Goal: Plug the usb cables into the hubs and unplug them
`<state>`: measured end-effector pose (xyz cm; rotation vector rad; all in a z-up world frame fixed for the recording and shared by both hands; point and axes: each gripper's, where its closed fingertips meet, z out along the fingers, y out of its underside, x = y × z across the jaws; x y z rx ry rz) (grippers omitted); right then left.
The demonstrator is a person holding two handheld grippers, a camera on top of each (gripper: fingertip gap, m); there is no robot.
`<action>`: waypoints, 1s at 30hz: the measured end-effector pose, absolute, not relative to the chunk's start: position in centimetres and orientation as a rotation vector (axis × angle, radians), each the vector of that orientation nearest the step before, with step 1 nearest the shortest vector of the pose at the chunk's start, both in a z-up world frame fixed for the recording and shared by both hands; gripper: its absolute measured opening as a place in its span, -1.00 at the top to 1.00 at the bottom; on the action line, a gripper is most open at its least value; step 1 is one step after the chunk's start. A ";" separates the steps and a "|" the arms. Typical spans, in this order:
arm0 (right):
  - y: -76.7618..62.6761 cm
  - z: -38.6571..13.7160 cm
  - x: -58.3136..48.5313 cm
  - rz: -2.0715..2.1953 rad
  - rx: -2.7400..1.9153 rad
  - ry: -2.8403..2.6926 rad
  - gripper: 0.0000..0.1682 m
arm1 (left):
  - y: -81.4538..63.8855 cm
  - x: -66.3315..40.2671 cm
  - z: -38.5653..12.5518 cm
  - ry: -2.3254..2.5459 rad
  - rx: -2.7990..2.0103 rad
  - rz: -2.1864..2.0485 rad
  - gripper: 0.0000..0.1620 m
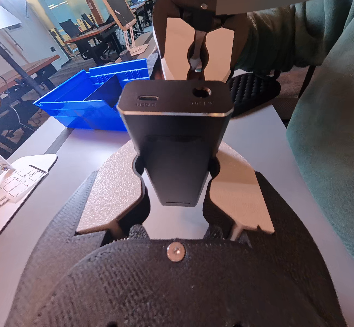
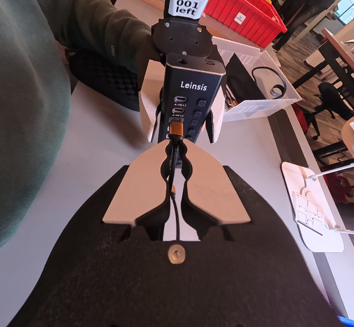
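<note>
A: What can't we make out? In our left wrist view the hub (image 1: 175, 145) shows only its plain back and end face, so the ports are hidden there, and the end markings are too blurred to tell.

B: From our right wrist view we see its front: two small oval ports free, and below them the orange plug (image 2: 175, 129) seated in a port. The lower ports sit behind the plug and our right tongs (image 2: 176, 143), so we cannot count them.

A: Our left tongs (image 1: 175, 166) are clamped on the hub's sides, holding it above the worktop (image 1: 86, 145). The right tongs are closed on the black cable (image 2: 173, 164) just behind the plug.

B: A second orange end hangs lower between the fingers, small and hard to read.

A: Containers?

B: We count three. The blue bin (image 1: 86, 97) shows a dark divider; its contents are out of sight. The clear bin (image 2: 264, 88) holds one coiled black cable and a couple of orange-tipped ends, partly hidden by the hub. The red bin (image 2: 243, 9) is cut off at the top, its inside unseen.

A: One hub, one plugged cable, two tongs.
</note>
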<state>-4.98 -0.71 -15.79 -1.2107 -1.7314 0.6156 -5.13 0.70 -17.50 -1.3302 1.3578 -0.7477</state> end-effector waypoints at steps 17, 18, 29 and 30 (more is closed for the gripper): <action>-0.9 -16.8 -5.4 0.671 -1.226 -1.709 0.93 | 0.5 -5.1 -18.4 1.414 -1.332 -0.683 0.14; -0.9 -16.8 -5.4 0.671 -1.226 -1.708 0.93 | 0.5 -5.1 -18.4 1.415 -1.333 -0.679 0.14; -0.7 -16.7 -5.2 0.688 -1.243 -1.656 0.92 | 0.7 -5.0 -18.2 1.384 -1.328 -0.707 0.13; -0.5 -16.3 -5.3 0.698 -1.233 -1.631 0.92 | 0.8 -5.1 -17.7 1.365 -1.322 -0.732 0.13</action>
